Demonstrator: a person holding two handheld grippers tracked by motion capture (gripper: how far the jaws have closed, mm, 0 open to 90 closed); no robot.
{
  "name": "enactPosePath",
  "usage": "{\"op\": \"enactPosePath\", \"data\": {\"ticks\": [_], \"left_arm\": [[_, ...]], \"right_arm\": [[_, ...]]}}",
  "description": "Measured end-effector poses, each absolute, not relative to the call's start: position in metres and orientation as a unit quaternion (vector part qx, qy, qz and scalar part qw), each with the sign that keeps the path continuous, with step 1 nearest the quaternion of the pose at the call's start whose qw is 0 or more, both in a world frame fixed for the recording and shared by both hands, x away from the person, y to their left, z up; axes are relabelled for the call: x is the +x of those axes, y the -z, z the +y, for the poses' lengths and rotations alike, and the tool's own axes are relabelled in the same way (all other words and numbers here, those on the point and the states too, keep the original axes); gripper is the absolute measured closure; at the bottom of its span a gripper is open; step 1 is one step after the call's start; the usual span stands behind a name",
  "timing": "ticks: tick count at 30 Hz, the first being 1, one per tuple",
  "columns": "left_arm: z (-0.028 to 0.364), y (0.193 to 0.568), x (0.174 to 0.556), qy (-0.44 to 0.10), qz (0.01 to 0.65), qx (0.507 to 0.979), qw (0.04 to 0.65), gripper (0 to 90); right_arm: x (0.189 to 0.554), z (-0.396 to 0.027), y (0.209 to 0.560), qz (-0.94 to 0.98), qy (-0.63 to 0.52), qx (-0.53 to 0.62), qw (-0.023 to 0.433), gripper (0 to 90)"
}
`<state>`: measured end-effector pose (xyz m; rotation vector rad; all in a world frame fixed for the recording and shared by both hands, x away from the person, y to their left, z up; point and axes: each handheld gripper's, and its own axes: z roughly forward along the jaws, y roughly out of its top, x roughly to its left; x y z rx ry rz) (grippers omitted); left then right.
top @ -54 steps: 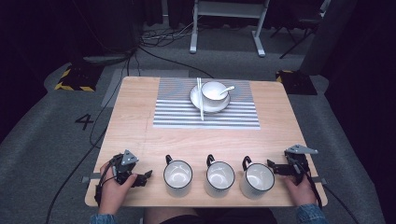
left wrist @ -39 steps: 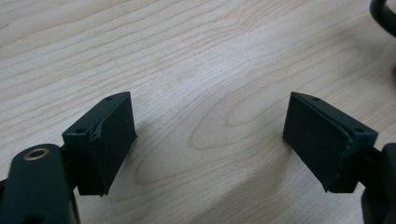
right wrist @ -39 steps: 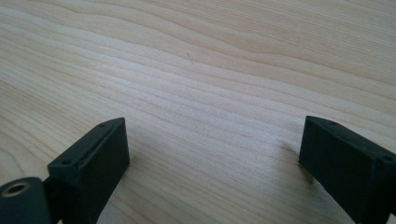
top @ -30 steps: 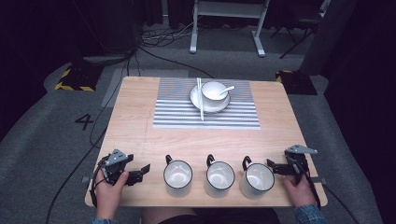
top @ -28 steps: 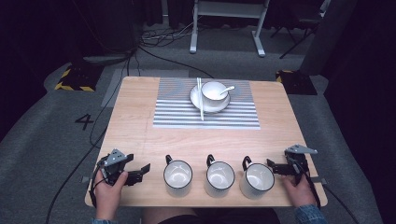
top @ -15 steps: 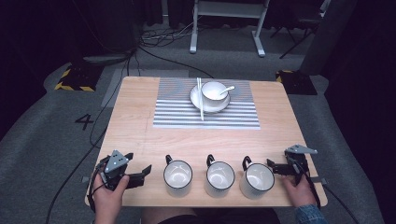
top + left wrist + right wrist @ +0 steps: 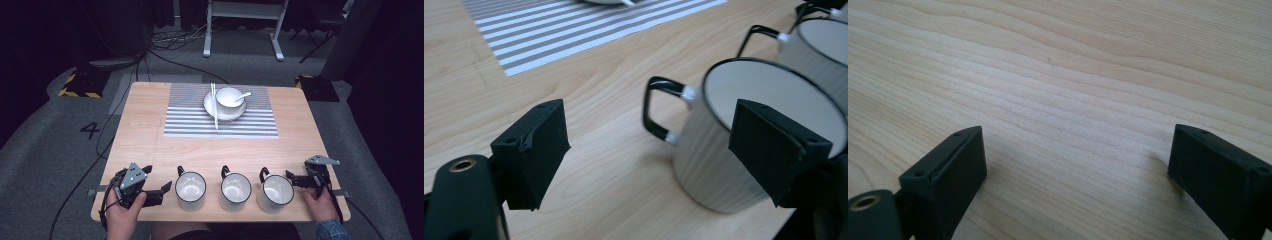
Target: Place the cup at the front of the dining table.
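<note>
From the high view, three white mugs stand in a row along the near edge of the tabletop. The left tool is released, its jaws spread and pointing at the left mug, just beside it but apart from it. The right tool sits just beside the right mug, near that mug's far side. The middle mug stands close between the two, so a sideways shove on the left mug could knock it into its neighbour. The row is also near the table's front edge, and a clumsy pull could drag a mug off. A bowl with a spoon and chopsticks rests well apart on the striped mat.

In the left gripper view, the left mug is a white enamel-looking cup with a dark rim and a thin black handle turned toward the mat. One jaw overlaps the mug's rim while the other stands off over bare wood, so closing now would likely catch only the wall or miss the handle, tipping the cup. The smooth side looks slippery for the pads.

In the right gripper view, the right tool is released, jaws wide over bare wood with nothing between them
</note>
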<state>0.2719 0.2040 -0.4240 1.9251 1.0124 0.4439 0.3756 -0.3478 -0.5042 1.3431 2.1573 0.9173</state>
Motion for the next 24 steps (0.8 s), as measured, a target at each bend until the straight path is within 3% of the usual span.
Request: {"op": "enactPosePath", "data": {"ticks": [10, 22, 24], "left_arm": [[0.173, 0.416, 0.262, -0.144, 0.367, 0.811, 0.432, 15.9], [0.151, 0.426, 0.259, -0.102, 0.364, 0.829, 0.413, 15.8], [0.145, 0.431, 0.262, -0.101, 0.365, 0.837, 0.395, 11.2]], "right_arm": [[0.376, -0.348, 0.504, 0.779, -0.331, 0.485, 0.218, 8.6], [0.376, -0.348, 0.504, 0.779, -0.331, 0.485, 0.218, 8.6], [0.376, -0.348, 0.504, 0.779, -0.331, 0.485, 0.218, 8.6]]}}
